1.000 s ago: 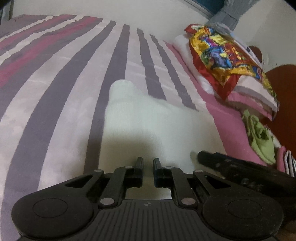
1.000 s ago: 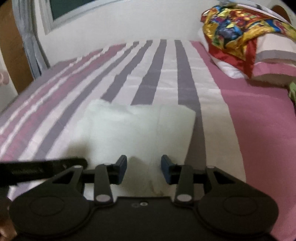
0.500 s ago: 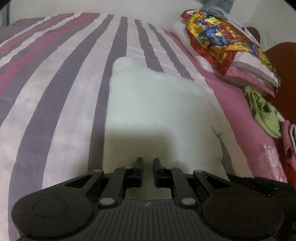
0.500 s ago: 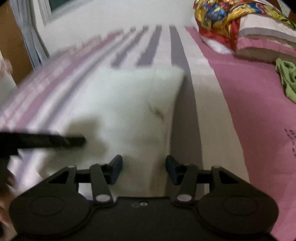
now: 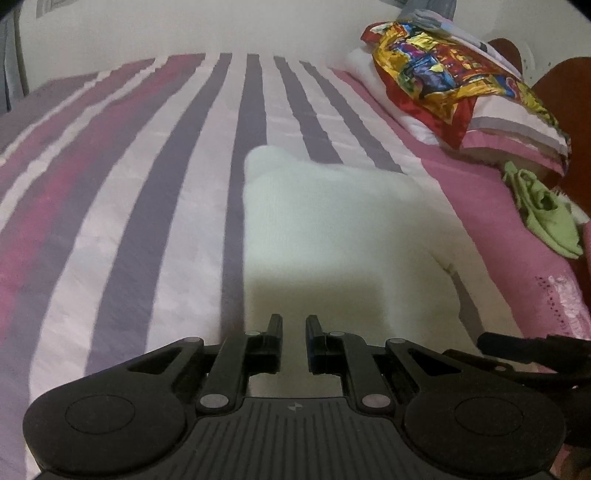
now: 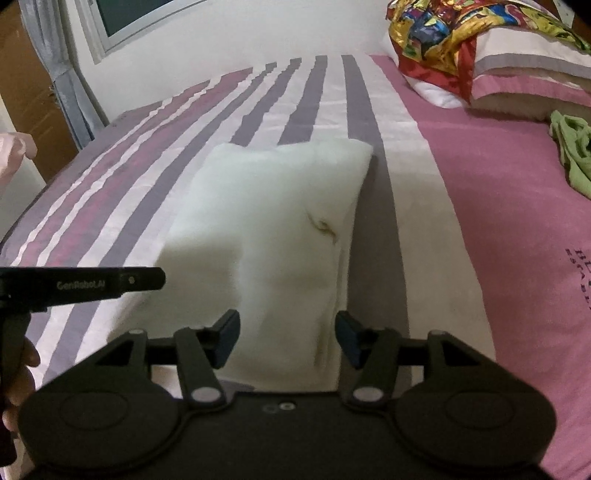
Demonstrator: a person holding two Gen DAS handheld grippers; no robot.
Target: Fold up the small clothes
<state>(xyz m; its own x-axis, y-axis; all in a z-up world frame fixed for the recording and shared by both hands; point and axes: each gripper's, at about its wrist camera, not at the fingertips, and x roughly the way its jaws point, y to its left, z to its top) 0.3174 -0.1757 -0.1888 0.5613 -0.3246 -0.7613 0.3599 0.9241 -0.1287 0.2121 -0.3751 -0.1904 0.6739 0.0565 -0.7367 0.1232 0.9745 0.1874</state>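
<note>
A white garment [image 5: 332,229] lies flat on the striped bedspread [image 5: 147,184], folded into a rough rectangle. It also shows in the right wrist view [image 6: 273,229], with a small dark mark near its right edge. My left gripper [image 5: 294,332] hangs over the garment's near edge, its jaws a narrow gap apart with nothing between them. My right gripper [image 6: 287,338] is wide open and empty over the garment's near end. The left gripper's side shows in the right wrist view [image 6: 85,284].
A pillow with a bright red-and-yellow cloth [image 5: 443,77] lies at the head of the bed, on the right. A crumpled green garment [image 5: 543,210] lies on the pink part of the bedspread [image 6: 517,221]. A wall and window [image 6: 140,18] stand behind.
Both grippers have pulled back from the garment, so more of it shows. The right gripper's jaws have opened wider. The garment lies where it was.
</note>
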